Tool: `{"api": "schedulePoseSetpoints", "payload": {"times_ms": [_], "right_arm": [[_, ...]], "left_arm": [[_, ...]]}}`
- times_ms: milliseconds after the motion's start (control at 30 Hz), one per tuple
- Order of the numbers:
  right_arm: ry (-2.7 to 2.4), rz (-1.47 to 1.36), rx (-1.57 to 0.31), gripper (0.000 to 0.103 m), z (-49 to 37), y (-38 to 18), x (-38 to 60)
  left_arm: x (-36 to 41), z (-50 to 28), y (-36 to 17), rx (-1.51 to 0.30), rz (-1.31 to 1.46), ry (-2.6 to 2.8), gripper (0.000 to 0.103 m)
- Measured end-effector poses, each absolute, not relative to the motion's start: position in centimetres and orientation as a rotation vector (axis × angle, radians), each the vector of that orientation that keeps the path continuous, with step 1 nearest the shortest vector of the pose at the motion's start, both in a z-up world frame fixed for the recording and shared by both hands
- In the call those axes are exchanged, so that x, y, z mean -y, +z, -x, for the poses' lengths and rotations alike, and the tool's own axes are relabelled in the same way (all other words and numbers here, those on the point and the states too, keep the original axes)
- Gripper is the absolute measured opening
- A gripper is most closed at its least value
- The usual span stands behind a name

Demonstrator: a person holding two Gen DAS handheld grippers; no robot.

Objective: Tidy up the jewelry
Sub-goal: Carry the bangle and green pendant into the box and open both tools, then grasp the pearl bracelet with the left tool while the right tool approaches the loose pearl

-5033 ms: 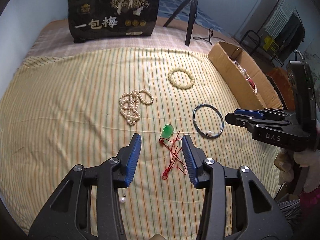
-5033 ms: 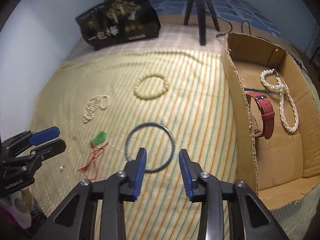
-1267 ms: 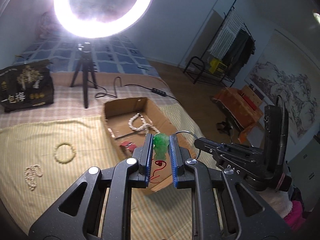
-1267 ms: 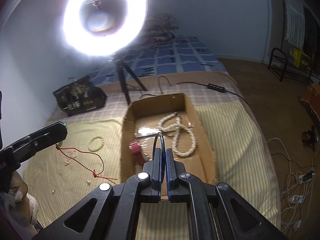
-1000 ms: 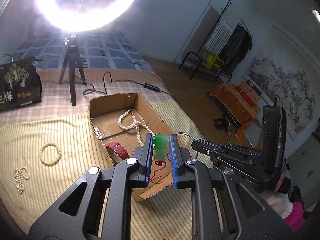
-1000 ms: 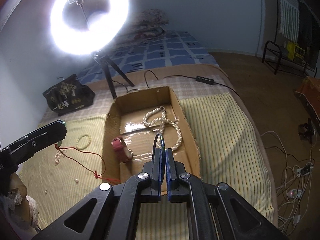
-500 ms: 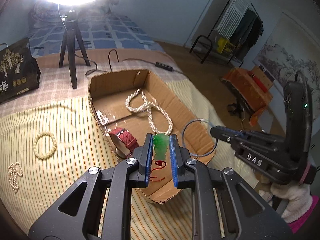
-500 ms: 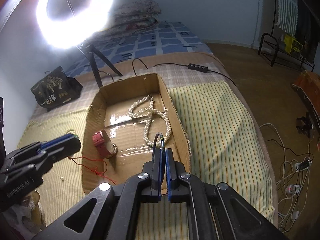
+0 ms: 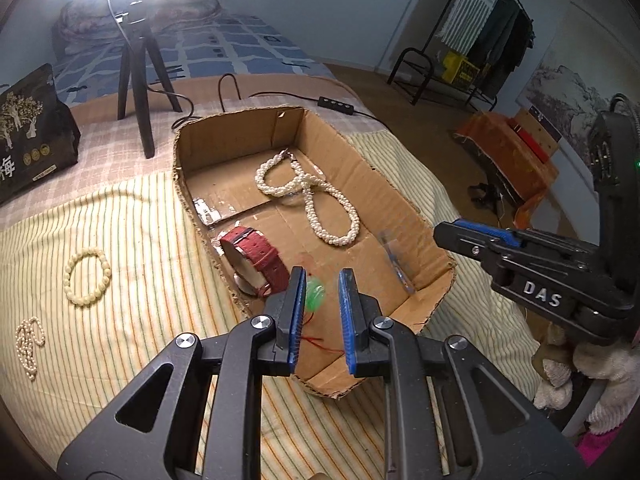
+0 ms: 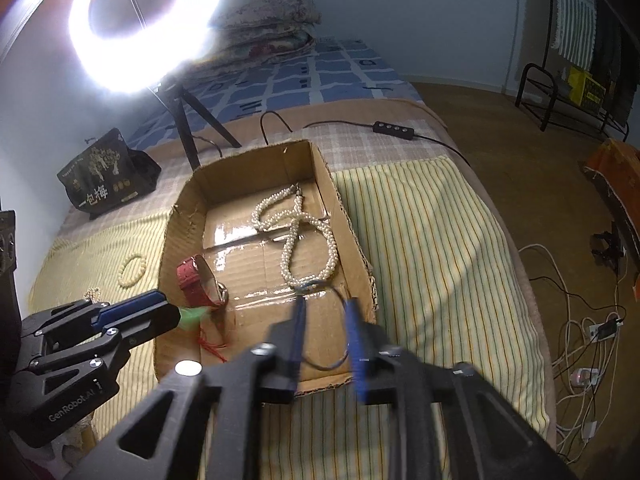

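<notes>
- On the striped bedspread (image 9: 132,240) left of the box lie two loose pieces: a small pearl strand (image 9: 27,342) near the edge and a cream bead bracelet (image 9: 87,277) beside it; a black printed bag (image 9: 30,128) and a tripod (image 9: 138,80) under the ring light (image 10: 140,20) stand farther back
- The cardboard box (image 9: 404,204) holds three settled pieces: a red-strapped watch (image 9: 256,260) against the left wall, a looped pearl rope (image 9: 312,200) in the middle, and a thin dark bangle (image 10: 320,320), blurred, at the near end
- The left gripper (image 9: 320,312) has its blue pads spread above the box's near left corner; the green pendant (image 9: 315,292) shows blurred between them, nearer the left pad, its red cord (image 9: 316,340) trailing onto the box floor below
- The right gripper (image 10: 326,336) is spread too, holding nothing, over the near wall with the bangle between and beyond its fingers
</notes>
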State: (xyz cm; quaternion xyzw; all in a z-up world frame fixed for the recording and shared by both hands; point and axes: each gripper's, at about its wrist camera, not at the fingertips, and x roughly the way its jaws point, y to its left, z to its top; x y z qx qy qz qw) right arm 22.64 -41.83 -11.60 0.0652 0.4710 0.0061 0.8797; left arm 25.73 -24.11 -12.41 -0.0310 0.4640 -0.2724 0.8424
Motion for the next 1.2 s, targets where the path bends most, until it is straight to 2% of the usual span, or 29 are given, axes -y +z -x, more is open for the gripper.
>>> {"api": "schedulePoseSetpoints", "payload": {"times_ms": [67, 467, 700, 767, 933, 967, 1067, 1133, 1200], "right_arm": [[0.011, -0.136, -0.978, 0.024, -22.6, -11.5, 41.8], [0.026, -0.123, -0.960, 0.028, -22.1, -10.5, 40.5], [0.074, -0.121, -0.928, 0.038, -21.8, -9.2, 38.3], [0.092, -0.121, -0.919, 0.042, -21.8, -8.9, 37.5], [0.131, -0.122, -0.904, 0.066, -21.8, -8.4, 35.3], [0.139, -0.121, -0.901, 0.068, -21.8, -8.3, 34.8], [0.156, -0.119, -0.892, 0.077, -22.0, -8.0, 33.4], [0.167, -0.123, -0.884, 0.084, -22.1, -7.9, 32.6], [0.179, -0.127, -0.876, 0.086, -22.2, -7.7, 31.8]], "left_arm": [[23.8, -25.8, -12.3, -0.977, 0.072, -0.569, 0.028], [20.4, -25.3, -10.7, -0.938, 0.063, -0.513, 0.028], [17.3, -24.9, -9.5, -0.915, 0.063, -0.467, 0.028], [16.1, -24.9, -9.1, -0.908, 0.067, -0.452, 0.028], [12.6, -25.0, -8.5, -0.904, 0.084, -0.400, 0.028], [11.6, -25.1, -8.4, -0.903, 0.087, -0.386, 0.029], [9.2, -25.0, -8.0, -0.895, 0.100, -0.352, 0.042], [7.6, -25.0, -7.7, -0.890, 0.106, -0.328, 0.043], [6.0, -24.9, -7.5, -0.886, 0.104, -0.301, 0.043]]}}
